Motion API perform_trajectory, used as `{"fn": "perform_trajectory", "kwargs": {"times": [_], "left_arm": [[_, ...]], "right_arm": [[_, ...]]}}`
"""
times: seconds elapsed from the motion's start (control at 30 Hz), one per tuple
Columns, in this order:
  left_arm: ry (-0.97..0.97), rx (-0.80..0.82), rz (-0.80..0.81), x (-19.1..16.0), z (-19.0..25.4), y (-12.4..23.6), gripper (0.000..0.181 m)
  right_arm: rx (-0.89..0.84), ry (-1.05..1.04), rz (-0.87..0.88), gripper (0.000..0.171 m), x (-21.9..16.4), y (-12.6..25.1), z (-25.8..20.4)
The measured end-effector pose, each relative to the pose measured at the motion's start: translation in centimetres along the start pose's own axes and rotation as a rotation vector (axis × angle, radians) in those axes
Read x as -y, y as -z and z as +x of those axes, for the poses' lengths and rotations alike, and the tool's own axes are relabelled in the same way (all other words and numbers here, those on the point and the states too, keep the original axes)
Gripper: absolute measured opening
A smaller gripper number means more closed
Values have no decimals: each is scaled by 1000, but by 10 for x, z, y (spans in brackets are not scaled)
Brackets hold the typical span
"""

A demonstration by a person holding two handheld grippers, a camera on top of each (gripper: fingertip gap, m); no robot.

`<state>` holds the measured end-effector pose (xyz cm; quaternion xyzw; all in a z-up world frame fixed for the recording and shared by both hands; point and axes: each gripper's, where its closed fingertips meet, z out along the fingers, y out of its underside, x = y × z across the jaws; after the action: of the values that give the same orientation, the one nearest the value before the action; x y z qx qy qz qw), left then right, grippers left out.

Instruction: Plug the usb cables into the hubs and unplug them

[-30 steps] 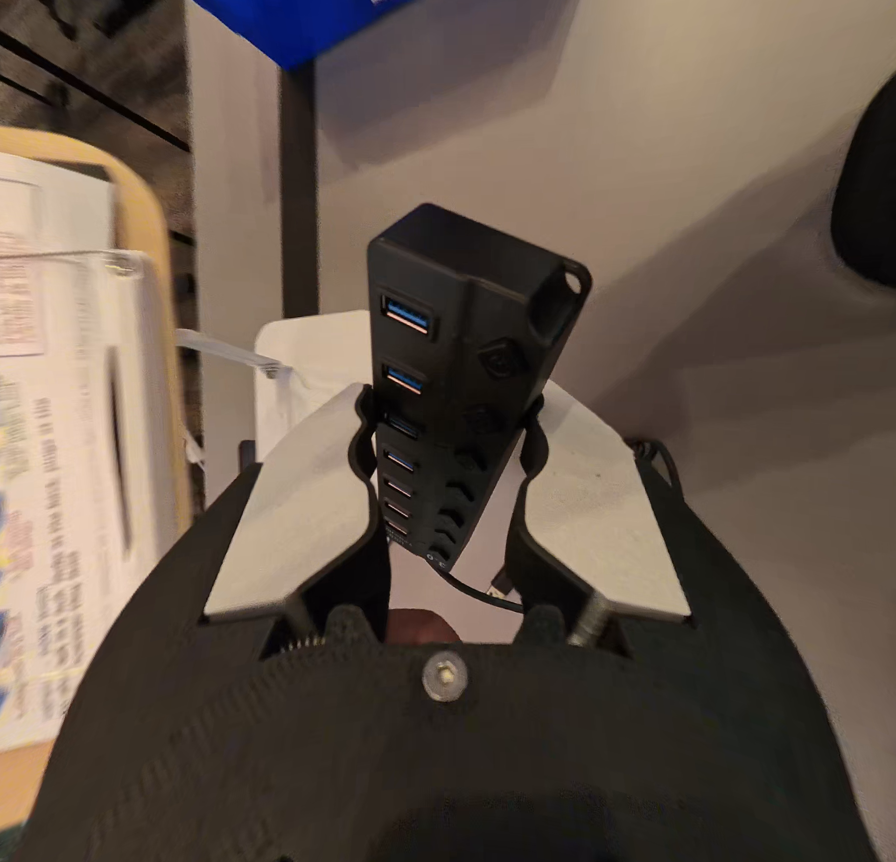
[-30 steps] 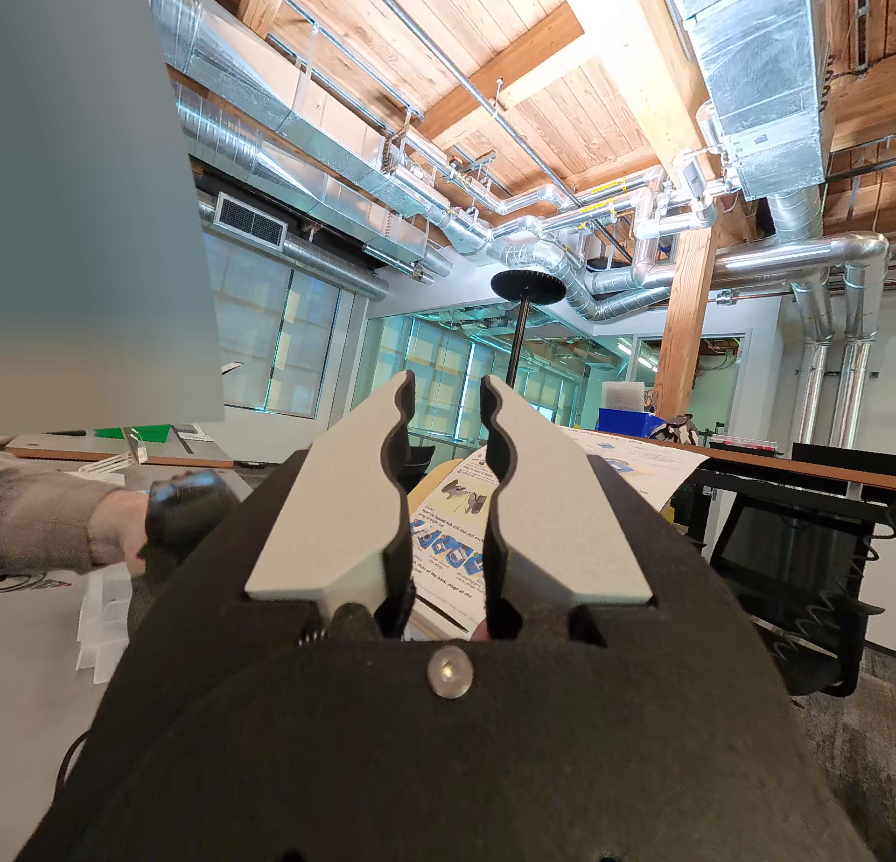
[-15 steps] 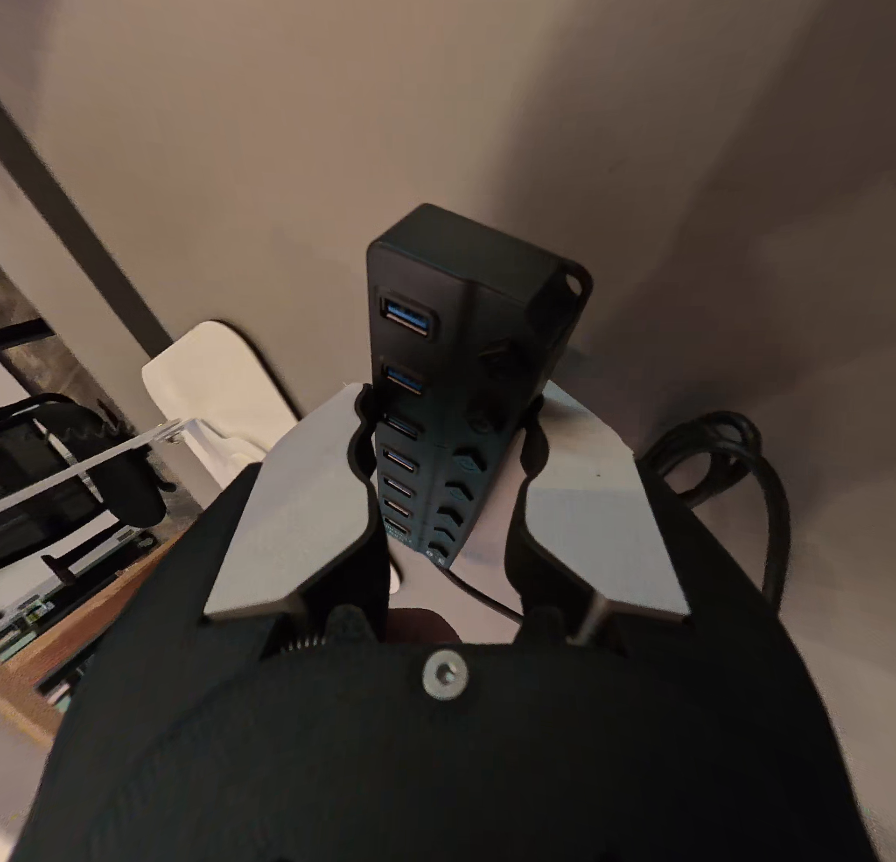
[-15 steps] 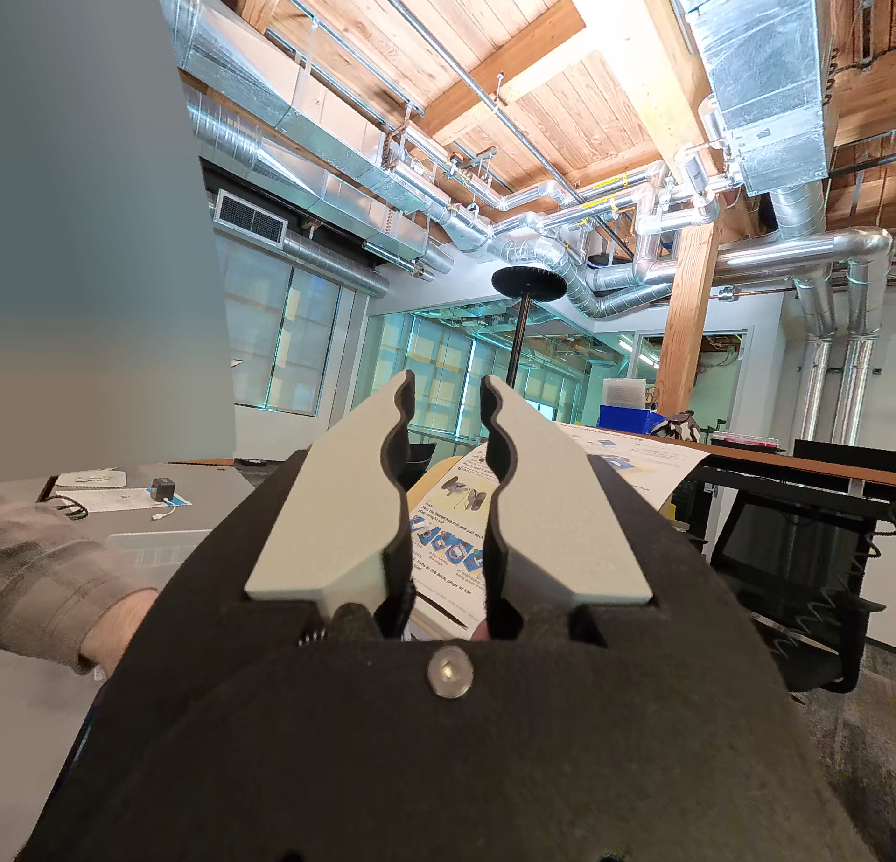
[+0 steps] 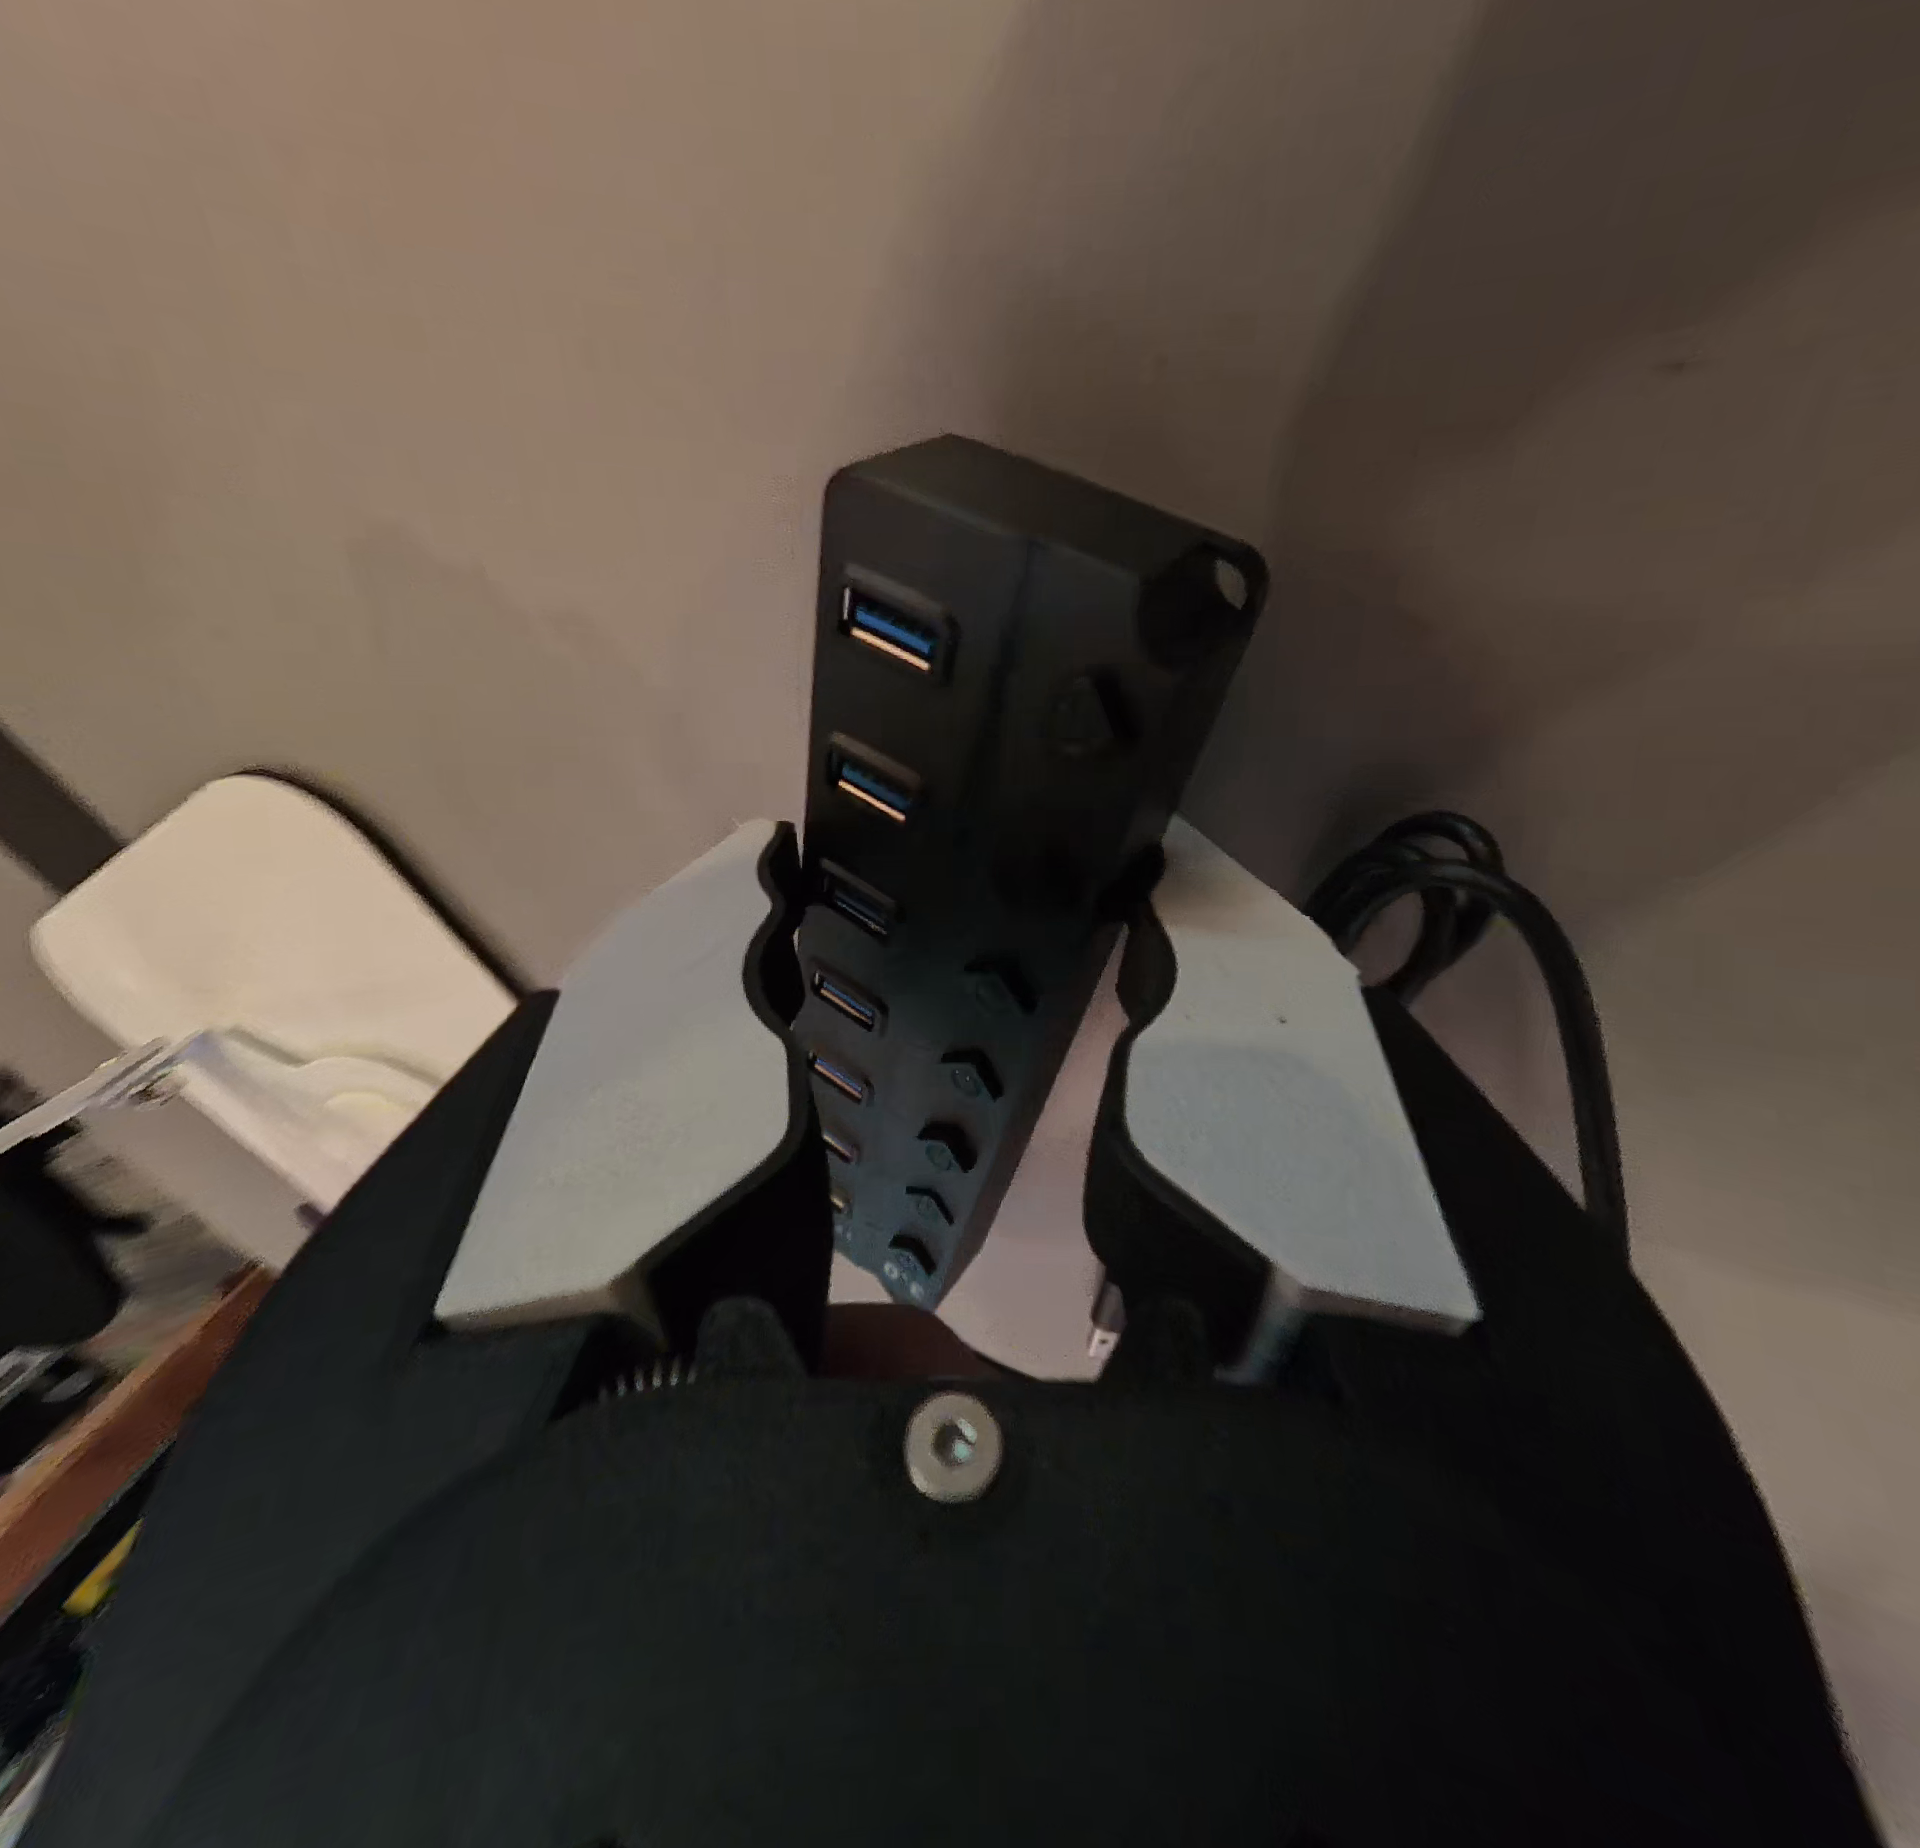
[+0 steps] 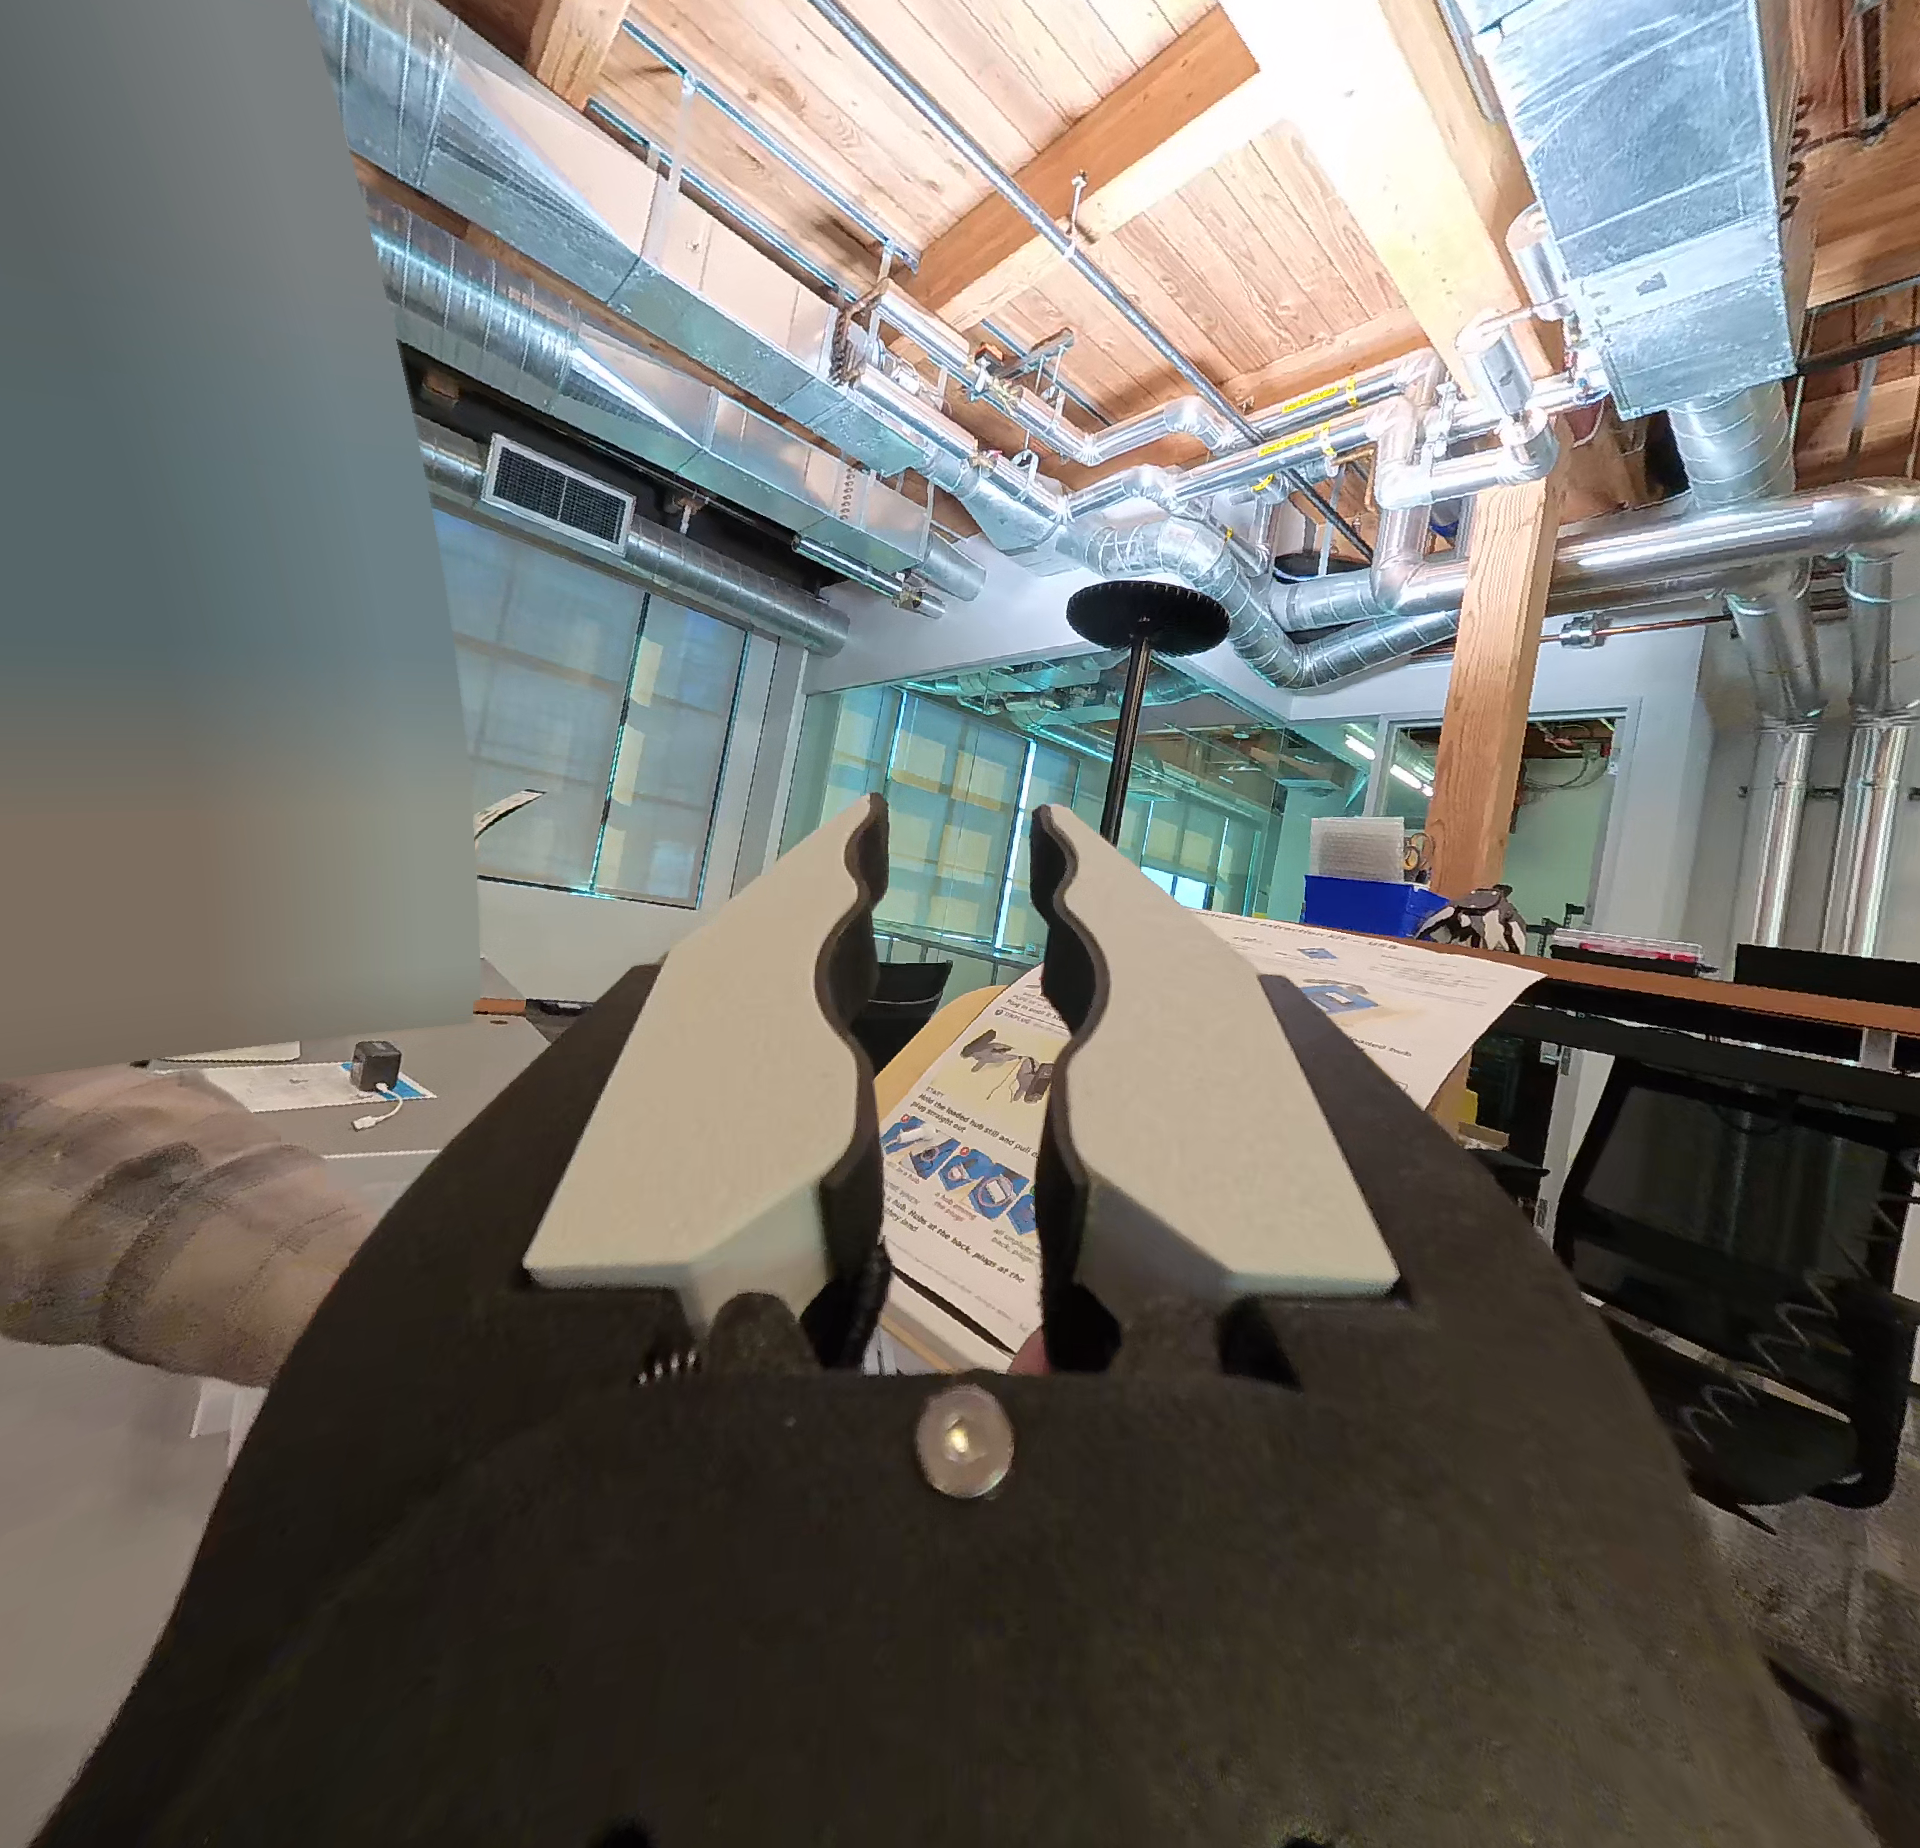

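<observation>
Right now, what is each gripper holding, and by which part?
The left gripper clamps the black USB hub across its long sides, mid-body. The right gripper holds nothing.

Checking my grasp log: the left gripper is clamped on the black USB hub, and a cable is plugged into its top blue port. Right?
Not quite. The left gripper is clamped on the black USB hub, but its top blue port is empty; no cable is plugged into it, as the left wrist view shows.

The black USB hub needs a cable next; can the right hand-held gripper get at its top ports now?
Probably not yet: the right hand-held gripper points up at the ceiling, empty, though the hub's top ports are free.
</observation>
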<state>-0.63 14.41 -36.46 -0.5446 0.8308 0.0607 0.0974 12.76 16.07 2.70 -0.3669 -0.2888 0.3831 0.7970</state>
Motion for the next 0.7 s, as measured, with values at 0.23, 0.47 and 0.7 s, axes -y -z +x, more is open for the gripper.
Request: {"fn": "perform_trajectory", "kwargs": {"times": [0.23,0.47,0.7], "left_arm": [[-6,-141,-54,-4,5,-3,59],[-33,-188,-158,-6,13,-3,60],[-56,-257,-206,-9,22,-2,67]], "right_arm": [[-1,-12,13,25,2,3,3],[-1,-36,33,25,3,6,7],[2,-47,54,25,8,11,7]]}}
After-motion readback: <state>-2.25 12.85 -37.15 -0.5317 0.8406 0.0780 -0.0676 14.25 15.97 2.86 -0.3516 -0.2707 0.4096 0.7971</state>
